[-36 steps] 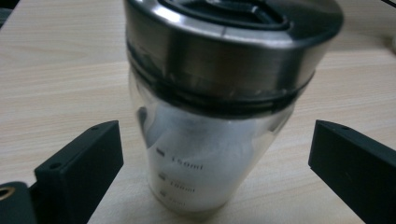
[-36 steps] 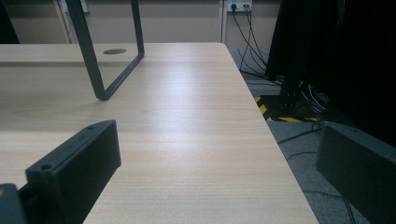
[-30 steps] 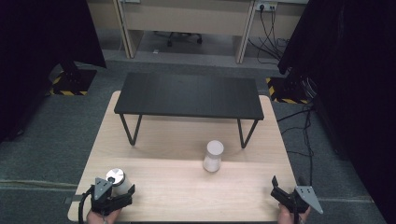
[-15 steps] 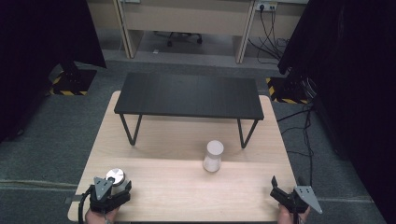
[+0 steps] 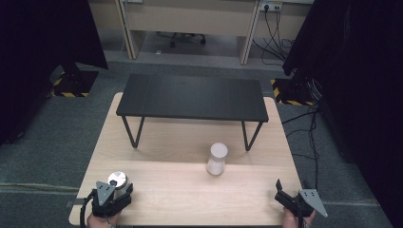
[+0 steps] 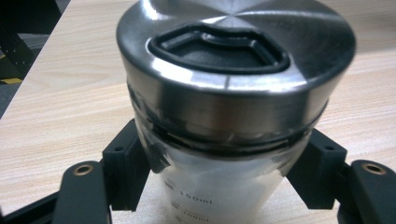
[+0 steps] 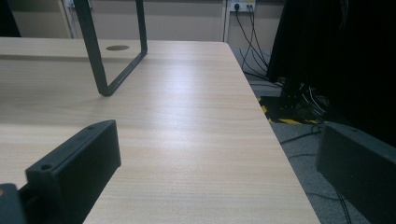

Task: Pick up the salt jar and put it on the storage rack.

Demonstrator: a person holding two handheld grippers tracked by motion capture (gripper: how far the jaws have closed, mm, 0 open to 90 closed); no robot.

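On the worktop, near its front left corner, our left gripper grasps a steel-lidded jar; our right gripper sits released at the front right corner.

Wooden table (shelf, two jars).

Pale wood, black metal and brushed silver

The tabletop was light beige woodgrain; the low bench on it was matte black. The jar had a brushed-silver lid with a black insert and white printed markings. The cup was whitish, both grippers black, the floor grey, with yellow-black striped bases.
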